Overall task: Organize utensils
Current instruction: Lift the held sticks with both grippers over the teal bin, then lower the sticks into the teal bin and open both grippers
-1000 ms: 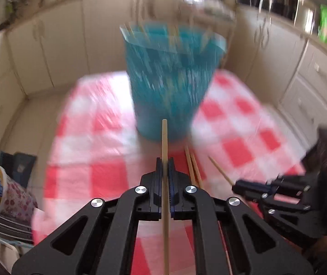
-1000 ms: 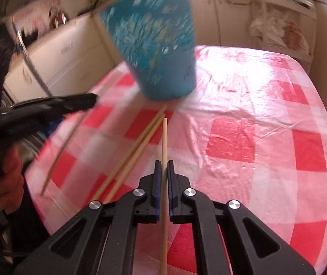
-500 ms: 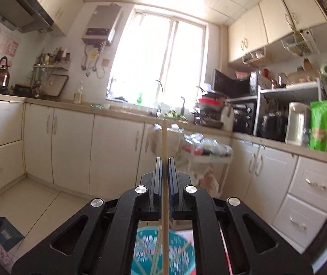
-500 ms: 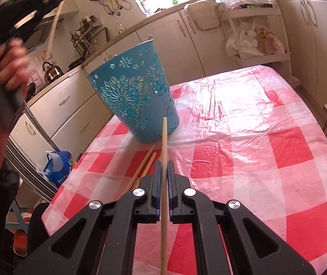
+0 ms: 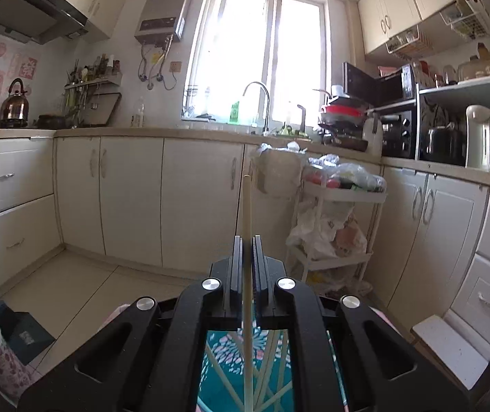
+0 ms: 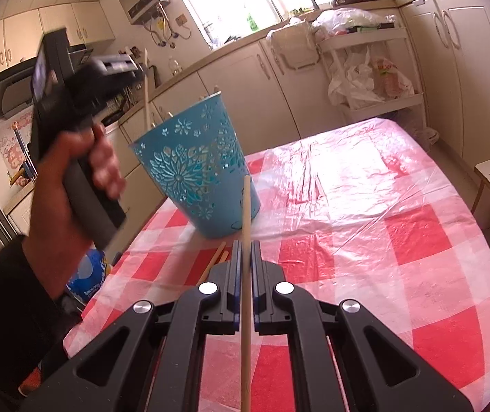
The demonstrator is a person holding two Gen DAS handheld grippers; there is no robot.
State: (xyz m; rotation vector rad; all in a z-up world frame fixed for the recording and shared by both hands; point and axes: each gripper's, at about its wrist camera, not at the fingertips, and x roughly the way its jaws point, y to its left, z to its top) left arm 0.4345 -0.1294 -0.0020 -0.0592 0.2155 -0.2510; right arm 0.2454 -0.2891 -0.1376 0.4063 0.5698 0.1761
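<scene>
My left tongs pinch a chopstick upright above the teal cut-out utensil cup, which already holds chopsticks. My right tongs clamp another chopstick over the red-checked bench, near two loose chopsticks beside the cup.

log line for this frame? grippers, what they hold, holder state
left gripper: shut on chopstick, above blue holder | right gripper: shut on second chopstick | two chopsticks on tablecloth

Red-checked table with teal holder, two loose chopsticks.
</scene>
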